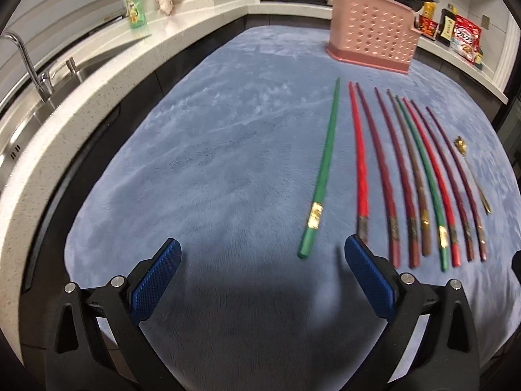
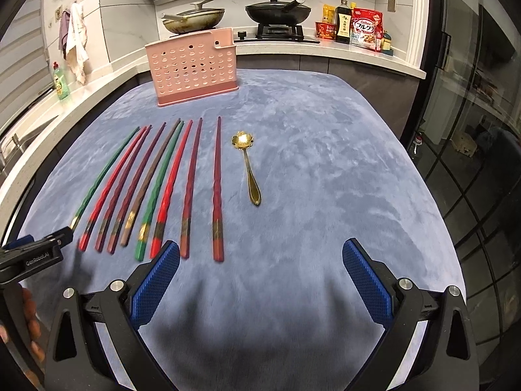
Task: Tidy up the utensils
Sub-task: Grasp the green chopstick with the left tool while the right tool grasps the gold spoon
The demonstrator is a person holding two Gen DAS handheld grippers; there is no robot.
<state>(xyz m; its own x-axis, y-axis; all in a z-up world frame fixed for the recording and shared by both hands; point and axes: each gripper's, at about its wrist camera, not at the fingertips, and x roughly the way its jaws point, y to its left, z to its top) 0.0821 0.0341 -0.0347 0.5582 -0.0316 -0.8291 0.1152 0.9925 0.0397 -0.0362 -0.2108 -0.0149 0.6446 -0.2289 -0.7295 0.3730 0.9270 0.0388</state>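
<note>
Several chopsticks, green, red, maroon and brown, lie in a row on the blue cloth (image 1: 211, 150) (image 2: 325, 179). The leftmost green chopstick (image 1: 320, 176) (image 2: 104, 171) lies a little apart from the others. A gold spoon (image 2: 249, 166) (image 1: 472, 171) rests to the right of the row. A pink perforated utensil holder (image 1: 373, 32) (image 2: 193, 65) stands at the far end. My left gripper (image 1: 262, 260) is open, just short of the green chopstick's near end. My right gripper (image 2: 260, 260) is open near the rightmost maroon chopstick (image 2: 217, 189); the left gripper (image 2: 49, 241) shows at that view's left edge.
A sink with tap (image 1: 29, 65) and a green soap bottle (image 1: 136, 8) sit on the counter to the left. Pans (image 2: 276, 11) on a stove and food packets (image 2: 366, 29) stand behind. A glass door (image 2: 472, 130) is to the right. A hand (image 2: 31, 322) holds the left gripper.
</note>
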